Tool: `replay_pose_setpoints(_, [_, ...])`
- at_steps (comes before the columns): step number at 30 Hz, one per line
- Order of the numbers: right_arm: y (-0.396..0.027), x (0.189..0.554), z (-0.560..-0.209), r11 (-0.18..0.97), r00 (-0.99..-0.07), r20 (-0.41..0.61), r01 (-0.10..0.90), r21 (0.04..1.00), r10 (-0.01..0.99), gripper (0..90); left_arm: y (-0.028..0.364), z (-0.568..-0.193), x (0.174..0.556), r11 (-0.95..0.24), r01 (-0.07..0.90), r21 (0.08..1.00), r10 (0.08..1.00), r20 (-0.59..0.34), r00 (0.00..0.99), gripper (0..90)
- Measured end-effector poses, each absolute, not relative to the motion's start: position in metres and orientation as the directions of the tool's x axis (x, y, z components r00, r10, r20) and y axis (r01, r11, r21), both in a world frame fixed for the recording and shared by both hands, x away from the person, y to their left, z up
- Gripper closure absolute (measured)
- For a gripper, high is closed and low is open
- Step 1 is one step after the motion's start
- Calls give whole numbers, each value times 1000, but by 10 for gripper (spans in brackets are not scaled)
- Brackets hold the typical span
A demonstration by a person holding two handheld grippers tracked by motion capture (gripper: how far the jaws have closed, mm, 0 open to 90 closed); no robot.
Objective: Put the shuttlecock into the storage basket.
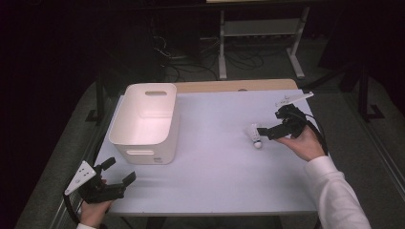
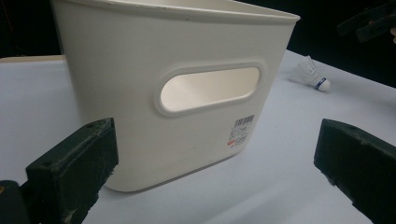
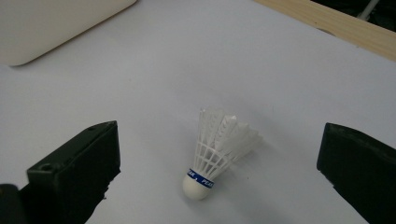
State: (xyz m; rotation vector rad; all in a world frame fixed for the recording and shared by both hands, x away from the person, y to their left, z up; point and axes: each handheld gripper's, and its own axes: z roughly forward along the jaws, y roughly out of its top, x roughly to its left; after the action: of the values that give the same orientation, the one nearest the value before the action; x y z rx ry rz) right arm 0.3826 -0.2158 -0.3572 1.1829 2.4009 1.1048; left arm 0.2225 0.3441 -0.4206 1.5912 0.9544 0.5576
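One birdie, one bin, two tongs on a white desk.

The one white birdie (image 3: pixel 215 149) lies on its side on the desk (image 1: pixel 224 157), out on the right part, with its round tip and blue band toward the near edge. The right tongs (image 1: pixel 265 131) are just beside it with their jaws wide apart, one on each side, and nothing is between them but the birdie on the desk. One white bin (image 1: pixel 145 121) with a handle hole stands well apart on the left. The left tongs (image 1: pixel 119 171) sit near the front left corner, just in front of the bin, wide apart and holding nothing.
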Motion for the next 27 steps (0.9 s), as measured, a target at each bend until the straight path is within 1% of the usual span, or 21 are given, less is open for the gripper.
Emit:
replay_pose_setpoints(8, [-216, 395, -361, 384, -632, 127, 605, 697, 765, 0, 345, -420, 222, -29, 281, 959, 818, -139, 558, 0])
replay_pose_setpoints(18, [-220, 411, -366, 358, -607, 176, 651, 669, 775, 0, 345, -420, 222, -28, 287, 957, 819, -143, 556, 0])
replay_pose_setpoints(27, [-215, 422, -370, 369, -605, 195, 677, 637, 772, 0, 345, -420, 222, -27, 288, 957, 818, -144, 556, 0])
